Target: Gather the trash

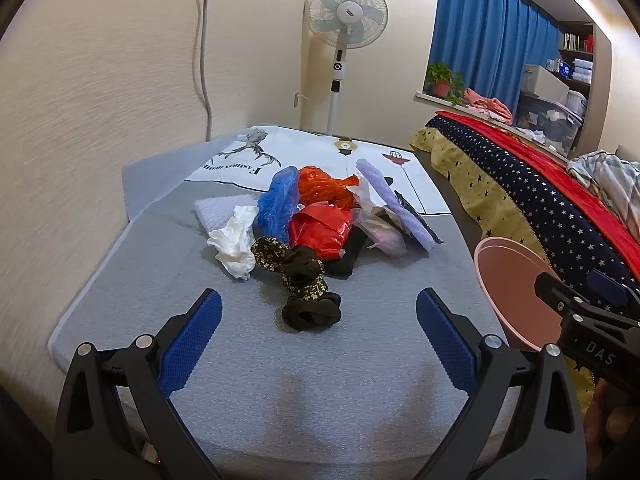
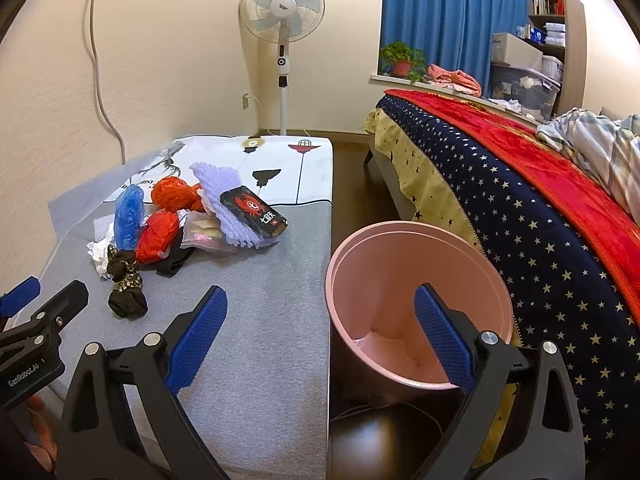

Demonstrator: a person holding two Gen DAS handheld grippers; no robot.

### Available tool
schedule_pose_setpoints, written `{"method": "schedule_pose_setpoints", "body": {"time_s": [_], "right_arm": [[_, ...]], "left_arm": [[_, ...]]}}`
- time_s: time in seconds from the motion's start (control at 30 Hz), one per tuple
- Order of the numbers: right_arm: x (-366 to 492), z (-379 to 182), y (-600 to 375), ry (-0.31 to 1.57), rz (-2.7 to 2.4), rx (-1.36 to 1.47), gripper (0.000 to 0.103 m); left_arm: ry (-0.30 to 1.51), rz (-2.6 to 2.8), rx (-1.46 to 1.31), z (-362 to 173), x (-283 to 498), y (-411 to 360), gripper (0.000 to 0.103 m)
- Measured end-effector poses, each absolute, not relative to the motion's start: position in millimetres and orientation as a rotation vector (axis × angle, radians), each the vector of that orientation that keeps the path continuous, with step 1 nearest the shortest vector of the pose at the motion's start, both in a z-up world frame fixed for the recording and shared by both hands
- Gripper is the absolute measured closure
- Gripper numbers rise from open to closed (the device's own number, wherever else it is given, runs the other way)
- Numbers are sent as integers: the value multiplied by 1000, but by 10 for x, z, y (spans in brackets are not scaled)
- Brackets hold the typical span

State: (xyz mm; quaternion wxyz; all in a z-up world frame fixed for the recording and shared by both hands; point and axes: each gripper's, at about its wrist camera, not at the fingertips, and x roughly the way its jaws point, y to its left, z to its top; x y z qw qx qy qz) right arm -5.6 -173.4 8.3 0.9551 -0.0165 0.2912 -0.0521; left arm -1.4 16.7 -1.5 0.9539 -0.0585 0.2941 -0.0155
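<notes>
A heap of trash lies on the grey mat point(image 1: 280, 360) point(image 2: 260, 320): a black floral cloth strip point(image 1: 304, 284) point(image 2: 126, 284), white crumpled paper point(image 1: 236, 240) point(image 2: 98, 254), a blue bag point(image 1: 278, 204) point(image 2: 128, 216), red plastic bags point(image 1: 320, 228) point(image 2: 158, 236), lilac foam point(image 1: 396, 204) point(image 2: 228, 200) and a black crab-printed box point(image 2: 254, 210). My left gripper point(image 1: 319, 334) stands open just short of the black cloth. My right gripper point(image 2: 320, 334) hangs open over the near rim of the empty pink bin point(image 2: 420, 280) point(image 1: 516, 292), right of the mat.
A bed with a starry navy and red cover point(image 2: 540, 208) point(image 1: 540, 184) runs along the right, close behind the bin. A standing fan point(image 2: 282, 12) point(image 1: 346, 12) is at the far wall. A cable point(image 1: 202, 48) hangs down the left wall. Dark floor point(image 2: 352, 172) separates mat and bed.
</notes>
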Motion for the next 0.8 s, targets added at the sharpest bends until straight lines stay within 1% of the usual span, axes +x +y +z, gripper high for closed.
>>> {"method": "schedule_pose_setpoints", "body": {"time_s": [0.47,0.63,0.77,0.8], "right_arm": [[-77,81,-1764,589,-106,-33,13],[-76,81,-1761,589,-106,-33,15],[-73,72,-1755,593,-100,-27,20],[-72,71,-1753,595,-97,-24,22]], "left_arm": [[592,-36,-124,9,-24,140,9],[592,-36,-126,8,-20,140,11],[595,-40,-134,5,-15,147,13],[595,-41,-137,1,-13,154,15]]}}
